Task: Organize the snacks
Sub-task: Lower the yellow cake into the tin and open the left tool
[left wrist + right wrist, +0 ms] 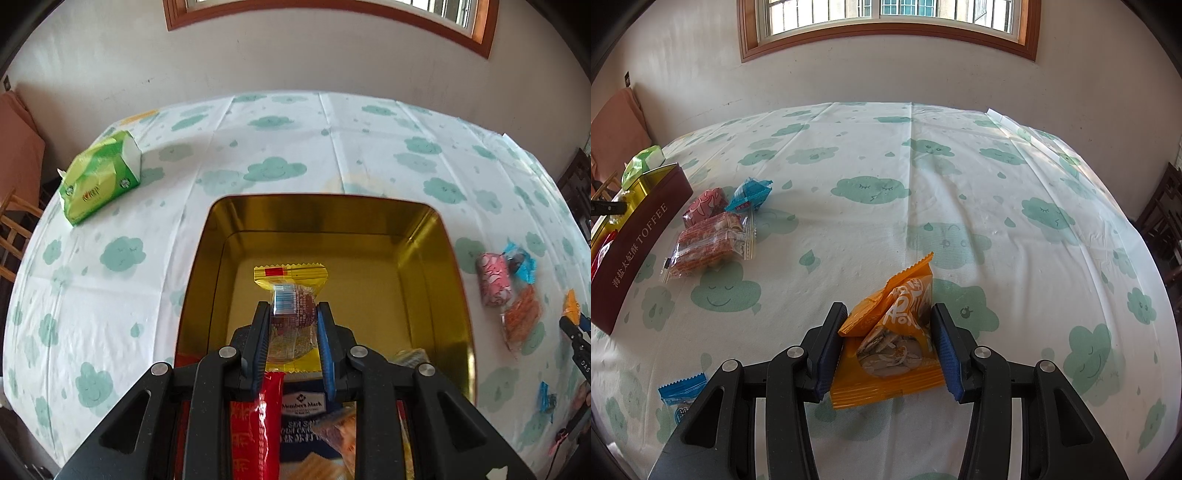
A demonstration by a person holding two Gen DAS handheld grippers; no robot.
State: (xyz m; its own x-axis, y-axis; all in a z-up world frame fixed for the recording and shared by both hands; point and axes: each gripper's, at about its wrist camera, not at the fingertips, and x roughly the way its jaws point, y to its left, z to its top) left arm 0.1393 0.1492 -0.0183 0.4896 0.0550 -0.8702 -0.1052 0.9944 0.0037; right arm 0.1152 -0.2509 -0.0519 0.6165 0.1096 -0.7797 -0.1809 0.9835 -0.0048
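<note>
Tin [424, 236] bottom half-hidden by left gripper [292, 317], snack labels unreadable.

My left gripper [291, 314] hangs over the open gold-lined rectangular tin [424, 229] and holds a yellow-ended clear snack packet [290, 291] between its pads. In the tin's near end lie a red foil packet [255, 417] and, right of it, a blue cracker box [303, 406]. Far left of the tin a green tissue pack [101, 177] rests on the cloud-printed tablecloth [277, 147]. Right of the tin, a pink-wrapped snack [703, 206], a blue-wrapped candy [750, 195] and clear-wrapped orange biscuits [709, 243] cluster together. Farther right and nearer, my right gripper [888, 325] clamps an orange seed packet [897, 332] on the cloth.
</note>
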